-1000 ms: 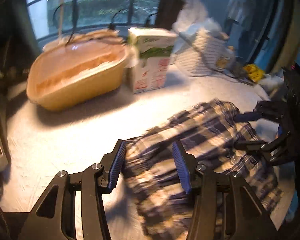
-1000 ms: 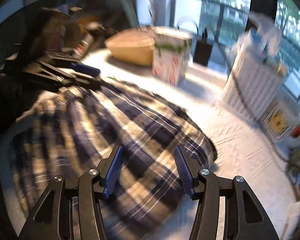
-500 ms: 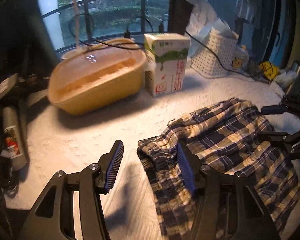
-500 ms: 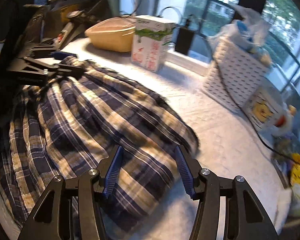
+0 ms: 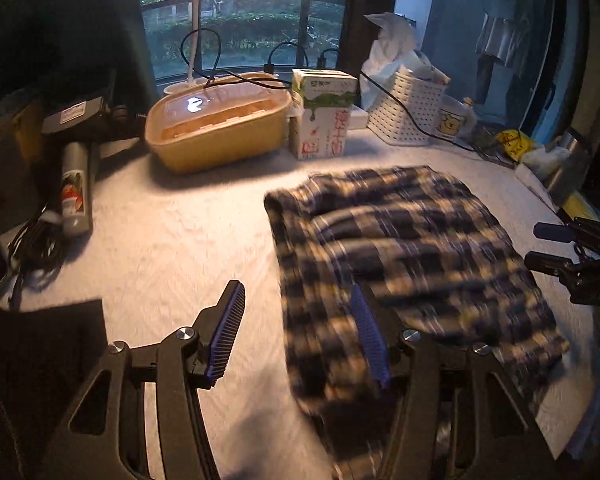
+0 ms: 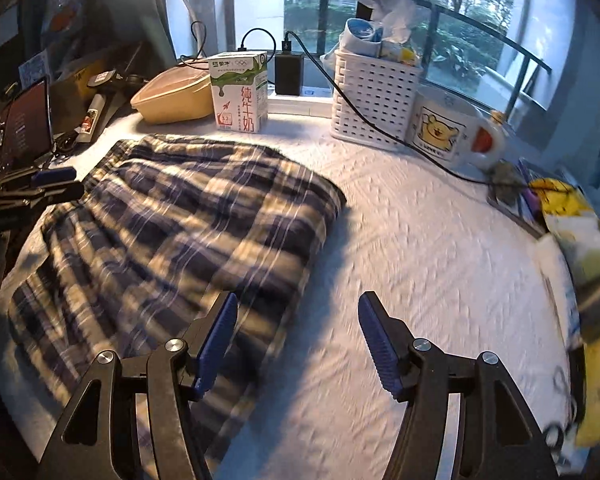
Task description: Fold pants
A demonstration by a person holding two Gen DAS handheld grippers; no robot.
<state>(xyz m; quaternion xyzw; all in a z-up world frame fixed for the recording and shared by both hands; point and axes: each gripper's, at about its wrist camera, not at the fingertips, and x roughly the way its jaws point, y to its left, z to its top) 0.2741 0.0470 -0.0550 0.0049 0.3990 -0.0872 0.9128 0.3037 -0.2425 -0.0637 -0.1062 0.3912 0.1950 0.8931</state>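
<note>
Lying limp and light below the milk carton [image 6: 240, 92], the plaid pants [image 6: 172, 216] should pinch best at a corner; left gripper [image 5: 300, 336] and right gripper [image 6: 296, 340] gape empty.

The folded blue-and-cream plaid pants [image 6: 188, 216] lie on the white textured tabletop [image 6: 420, 248]. Behind them stand a white-and-green milk carton [image 6: 240, 92], a yellow lidded plastic tub [image 5: 220, 128] to its left and a white perforated plastic basket [image 6: 374, 96] to its right.

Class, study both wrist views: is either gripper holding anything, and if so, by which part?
Nothing is held. The left gripper and right gripper are both open, and the plaid pants lie loose on the white table cover.
</note>
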